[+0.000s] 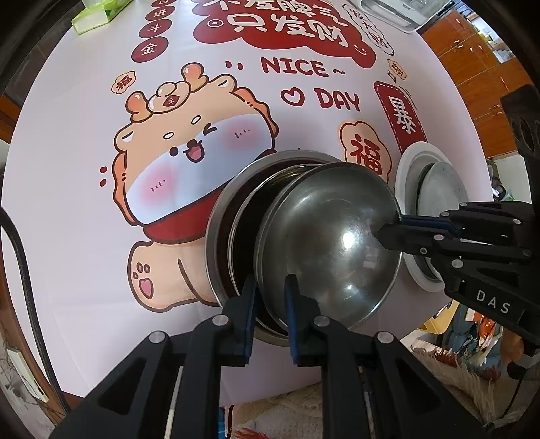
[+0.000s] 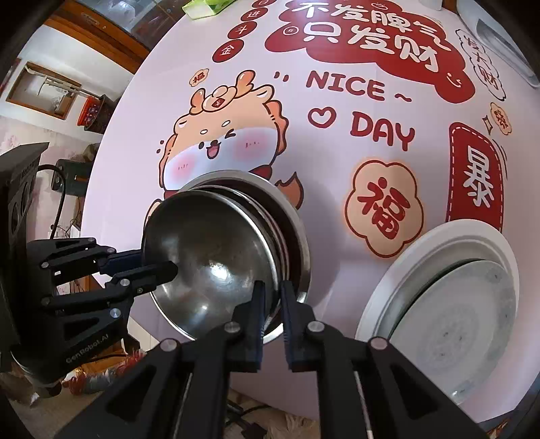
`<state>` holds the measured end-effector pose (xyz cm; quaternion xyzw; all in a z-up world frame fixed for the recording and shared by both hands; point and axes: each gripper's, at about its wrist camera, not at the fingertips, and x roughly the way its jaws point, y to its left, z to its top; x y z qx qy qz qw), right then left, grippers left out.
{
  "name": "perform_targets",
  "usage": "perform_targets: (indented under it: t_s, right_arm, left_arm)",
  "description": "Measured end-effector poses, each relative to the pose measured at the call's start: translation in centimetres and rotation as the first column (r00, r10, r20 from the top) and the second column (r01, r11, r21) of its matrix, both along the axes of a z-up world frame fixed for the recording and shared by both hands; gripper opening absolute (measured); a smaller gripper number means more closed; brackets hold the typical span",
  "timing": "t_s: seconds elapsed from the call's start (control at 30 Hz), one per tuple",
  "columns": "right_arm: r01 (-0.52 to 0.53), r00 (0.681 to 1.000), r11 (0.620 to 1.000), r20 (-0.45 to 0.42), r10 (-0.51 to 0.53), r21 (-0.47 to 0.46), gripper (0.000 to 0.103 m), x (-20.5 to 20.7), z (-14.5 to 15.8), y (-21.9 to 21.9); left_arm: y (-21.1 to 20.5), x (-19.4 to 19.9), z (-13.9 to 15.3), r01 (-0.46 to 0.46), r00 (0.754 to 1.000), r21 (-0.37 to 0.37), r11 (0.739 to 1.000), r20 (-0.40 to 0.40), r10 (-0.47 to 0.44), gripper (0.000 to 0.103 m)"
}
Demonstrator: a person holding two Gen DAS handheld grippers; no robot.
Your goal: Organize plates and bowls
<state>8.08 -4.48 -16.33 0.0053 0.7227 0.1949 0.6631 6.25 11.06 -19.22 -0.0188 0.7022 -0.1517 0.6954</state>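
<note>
The left tool point(image 1: 270, 290) straddles the near rim of the top bowl point(image 1: 330, 243), one finger inside and one outside, the rim between the blue pads; a thin gap seems to remain, so I cannot tell whether it is clamped. The right tool point(image 2: 271, 297) stands the same way on the opposite rim of this bowl point(image 2: 216, 256), the edge between its narrowly spaced fingers, again too close to call. In the left view the right tool point(image 1: 388, 233) reaches in from the right, one tip over the bowl's inside.

The bowl sits tilted in a stack of steel bowls point(image 1: 229, 216), its rim raised above the rims below and shifted off centre. The stack stands on the worktop point(image 1: 84, 236), over a cartoon-printed cloth. Just beside it, to the right, lies a white plate point(image 2: 438, 243) with a grey plate point(image 2: 472, 304) in it, askew. A green box point(image 1: 98, 13) sits at the far edge, well apart.
</note>
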Motion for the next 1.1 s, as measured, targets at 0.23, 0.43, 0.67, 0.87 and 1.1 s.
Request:
perform_targets:
  t_s: [0.23,0.43,0.67,0.87,1.1]
  right_arm:
    - [-0.023,1.000,1.000,-0.016,0.023,-0.019,0.011,0.2,-0.1,0.3]
    - [-0.020,0.999,1.000,-0.032,0.020,-0.007,0.012,0.3,0.1,0.3]
    - [-0.018,1.000,1.000,-0.004,0.018,0.024,0.017,0.2,1.5,0.5]
    - [-0.029,0.998,0.999,0.056,0.027,0.023,0.017,0.3,3.6,0.5]
    - [-0.023,0.989,1.000,0.148,0.022,0.002,0.017,0.4,6.2,-0.5]
  left_arm:
    - [-0.1,-0.1,0.5,0.012,1.000,-0.012,1.000,-0.006,-0.012,0.018]
    - [0.1,-0.2,1.3,0.021,1.000,-0.012,1.000,0.002,-0.021,0.021]
    - [0.2,-0.3,3.2,0.029,0.998,-0.012,0.999,0.049,-0.029,0.035]
    - [0.0,-0.5,5.4,0.049,0.991,0.000,0.999,0.123,-0.049,0.053]
    - [0.5,-1.0,7.6,0.046,0.977,0.023,0.999,0.206,-0.050,0.067]
